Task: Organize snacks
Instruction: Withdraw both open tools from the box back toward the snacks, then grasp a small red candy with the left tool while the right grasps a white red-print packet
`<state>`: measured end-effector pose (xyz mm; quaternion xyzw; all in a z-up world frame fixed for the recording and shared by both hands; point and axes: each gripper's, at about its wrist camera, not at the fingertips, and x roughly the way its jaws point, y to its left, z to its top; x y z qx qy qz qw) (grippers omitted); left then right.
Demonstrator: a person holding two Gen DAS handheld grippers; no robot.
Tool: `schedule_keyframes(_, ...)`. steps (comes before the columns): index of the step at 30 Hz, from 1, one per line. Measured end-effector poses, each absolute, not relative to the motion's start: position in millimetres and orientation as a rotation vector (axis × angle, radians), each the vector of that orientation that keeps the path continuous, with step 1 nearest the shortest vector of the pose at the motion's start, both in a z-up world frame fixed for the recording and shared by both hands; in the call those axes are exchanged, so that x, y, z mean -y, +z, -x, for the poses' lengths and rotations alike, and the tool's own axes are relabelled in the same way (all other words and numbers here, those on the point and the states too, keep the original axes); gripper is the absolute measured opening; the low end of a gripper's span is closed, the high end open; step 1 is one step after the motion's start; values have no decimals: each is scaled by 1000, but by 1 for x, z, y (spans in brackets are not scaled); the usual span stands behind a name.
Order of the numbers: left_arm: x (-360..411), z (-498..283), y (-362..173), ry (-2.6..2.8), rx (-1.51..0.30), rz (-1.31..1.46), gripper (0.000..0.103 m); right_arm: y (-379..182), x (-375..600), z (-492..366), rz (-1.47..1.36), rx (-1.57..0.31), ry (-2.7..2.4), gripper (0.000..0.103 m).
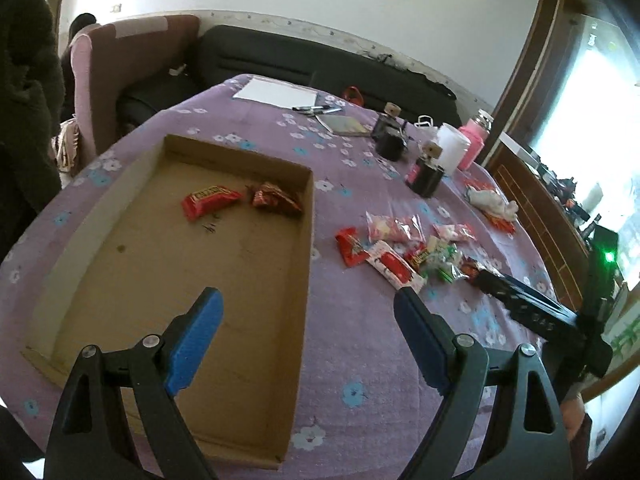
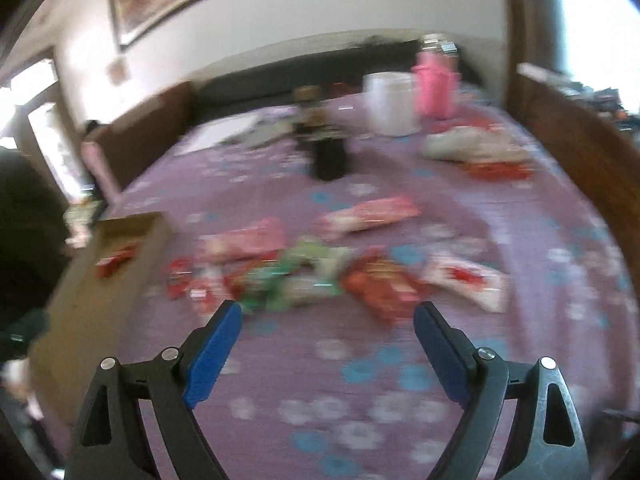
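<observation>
A shallow cardboard box point(image 1: 120, 184) lies on the purple flowered tablecloth and holds a red candy bar point(image 1: 210, 201) and a dark red snack packet point(image 1: 276, 199). My left gripper point(image 1: 308, 300) is open and empty above the box's right wall. A pile of loose snack packets point(image 1: 404, 248) lies right of the box. The right gripper's arm point(image 1: 532, 312) shows at the pile's right edge. In the blurred right wrist view my right gripper point(image 2: 328, 320) is open and empty just short of the pile point(image 2: 320, 272). The box point(image 2: 100, 280) is at the left.
At the table's far side stand black jars point(image 1: 426, 174), a white tub point(image 1: 452, 148), a pink bottle point(image 1: 474, 142), paper point(image 1: 276, 92), pens and a notebook. A crumpled white wrapper point(image 1: 494, 202) lies at the right. A wooden cabinet point(image 1: 536, 208) borders the table on the right.
</observation>
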<state>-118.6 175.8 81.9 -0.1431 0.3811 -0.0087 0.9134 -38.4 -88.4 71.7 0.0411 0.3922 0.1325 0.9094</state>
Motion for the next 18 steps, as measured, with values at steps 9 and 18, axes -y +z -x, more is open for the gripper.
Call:
schedule_keyframes(9, -186, 121, 87, -7, -769, 298, 88, 47, -18, -1, 143, -849, 471, 66)
schedule_keyframes(18, -182, 110, 83, -58, -785, 300, 88, 21, -25, -19, 144, -943, 453, 24)
